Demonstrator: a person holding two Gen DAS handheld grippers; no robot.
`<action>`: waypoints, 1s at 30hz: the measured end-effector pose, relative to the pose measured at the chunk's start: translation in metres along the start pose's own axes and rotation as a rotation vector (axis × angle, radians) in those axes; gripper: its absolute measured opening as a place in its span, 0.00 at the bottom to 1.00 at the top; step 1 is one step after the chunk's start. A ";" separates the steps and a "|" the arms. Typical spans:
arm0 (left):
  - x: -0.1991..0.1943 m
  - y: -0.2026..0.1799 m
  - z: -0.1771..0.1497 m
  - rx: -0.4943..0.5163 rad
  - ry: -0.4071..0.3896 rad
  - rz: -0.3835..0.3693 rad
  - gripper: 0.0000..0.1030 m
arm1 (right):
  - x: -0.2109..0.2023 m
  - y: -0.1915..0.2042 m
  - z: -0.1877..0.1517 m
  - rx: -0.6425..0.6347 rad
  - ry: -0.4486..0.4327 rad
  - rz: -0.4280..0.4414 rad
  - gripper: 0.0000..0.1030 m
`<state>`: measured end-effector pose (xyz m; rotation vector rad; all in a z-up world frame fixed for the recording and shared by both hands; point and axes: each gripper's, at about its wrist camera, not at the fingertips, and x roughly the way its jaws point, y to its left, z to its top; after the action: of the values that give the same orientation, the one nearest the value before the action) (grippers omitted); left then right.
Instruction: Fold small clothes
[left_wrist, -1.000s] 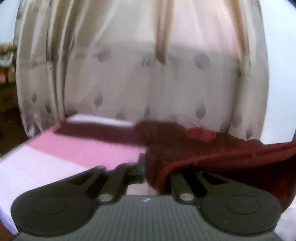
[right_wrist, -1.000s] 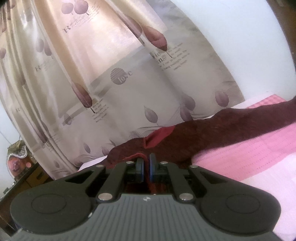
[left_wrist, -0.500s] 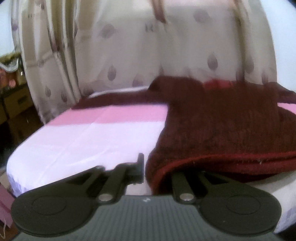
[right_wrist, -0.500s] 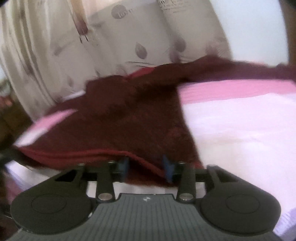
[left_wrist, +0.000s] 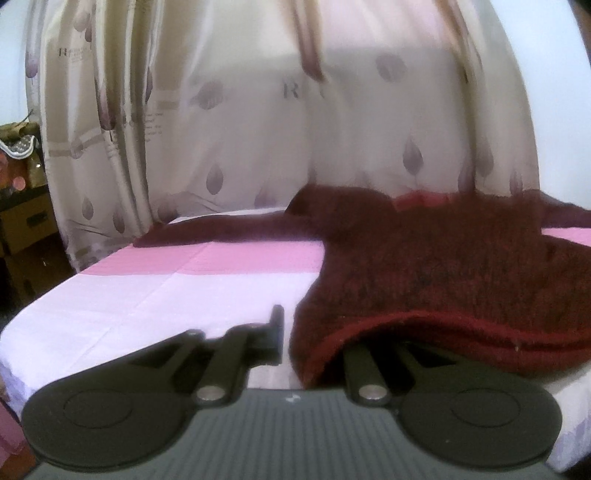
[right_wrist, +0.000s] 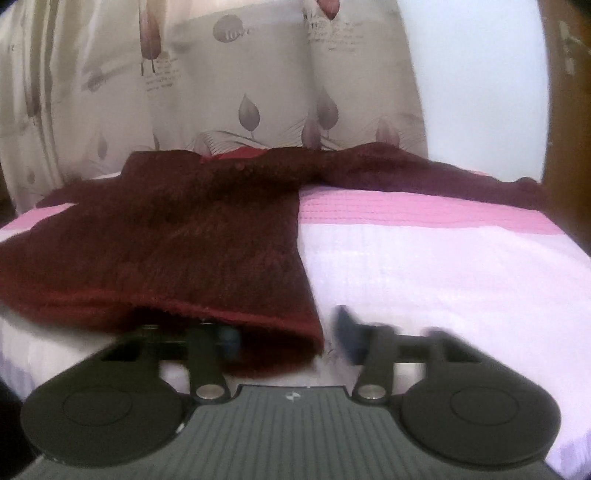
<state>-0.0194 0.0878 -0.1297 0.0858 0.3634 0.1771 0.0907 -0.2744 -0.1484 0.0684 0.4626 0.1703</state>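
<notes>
A dark red knitted sweater (left_wrist: 443, 266) lies spread on the pink and white bed (left_wrist: 147, 295), collar toward the curtain. My left gripper (left_wrist: 295, 332) is shut on the sweater's near hem corner; its right finger is hidden under the fabric. In the right wrist view the sweater (right_wrist: 184, 240) fills the left half of the bed (right_wrist: 443, 277). My right gripper (right_wrist: 288, 332) stands with its jaws apart and closing. The other hem corner lies between them, draped over the left finger, and the right pad is clear of the cloth.
A beige curtain (left_wrist: 258, 129) with leaf prints hangs right behind the bed. Cardboard boxes (left_wrist: 26, 221) stand on the floor at the far left. A brown wooden edge (right_wrist: 565, 110) rises at the right of the bed. Bare sheet flanks the sweater on both sides.
Both grippers came down and the hanging sweater settled flat on the bed. The right gripper, shut on the hem a second ago, has let go and opened. The left stays shut.
</notes>
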 end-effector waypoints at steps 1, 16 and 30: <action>0.002 0.002 0.002 -0.007 0.005 0.000 0.09 | 0.004 0.000 0.003 0.001 0.004 0.009 0.17; -0.038 0.003 -0.019 0.119 0.066 -0.021 0.09 | -0.086 -0.044 -0.039 0.459 0.123 0.164 0.09; -0.096 0.079 0.025 -0.002 0.001 -0.134 0.66 | -0.130 -0.087 0.045 0.272 -0.073 0.205 0.50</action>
<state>-0.1110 0.1463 -0.0646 0.0593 0.3692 0.0446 0.0093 -0.3840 -0.0604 0.3884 0.4032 0.3046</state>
